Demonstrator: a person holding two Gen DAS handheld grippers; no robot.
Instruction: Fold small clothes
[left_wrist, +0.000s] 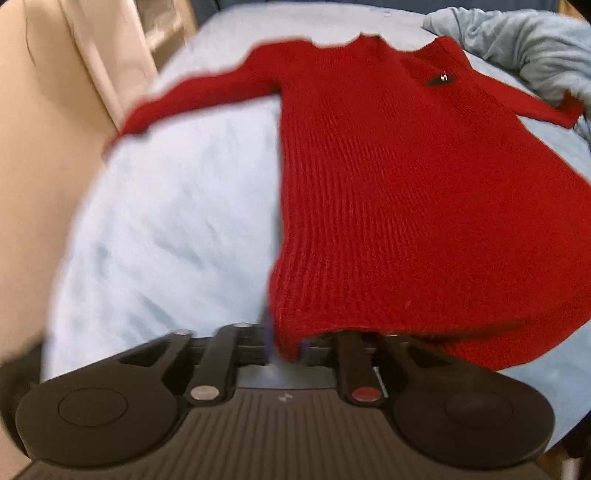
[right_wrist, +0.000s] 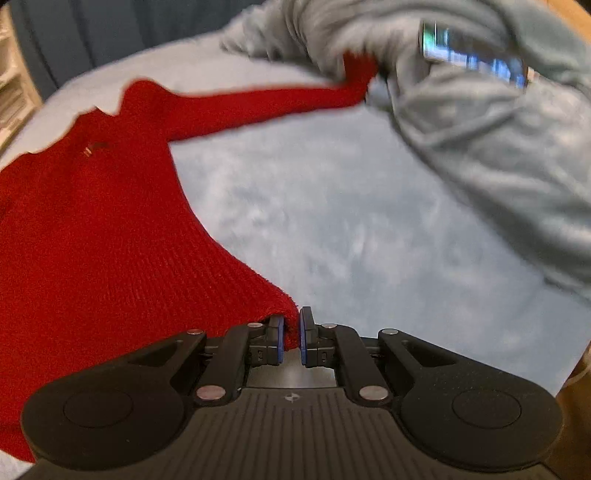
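Note:
A red knit sweater (left_wrist: 406, 184) lies face up on the light blue bed sheet (left_wrist: 166, 221), sleeves spread, a small dark tag (left_wrist: 441, 78) on its chest. My left gripper (left_wrist: 288, 347) sits at the hem's left corner. The knit drapes over its fingers and hides most of them, and the corner hangs pinched between the blue pads. In the right wrist view the sweater (right_wrist: 92, 240) stretches away to the left. My right gripper (right_wrist: 291, 332) is shut on the hem's other corner, with red knit squeezed between its blue pads (right_wrist: 305, 332). Both views are motion-blurred.
A rumpled grey-blue blanket (right_wrist: 498, 147) is heaped at the bed's far right, covering the end of the right sleeve (right_wrist: 356, 72). A blurred shiny blue object (right_wrist: 472, 59) lies on it. A beige wall or headboard (left_wrist: 44, 110) borders the bed's left edge.

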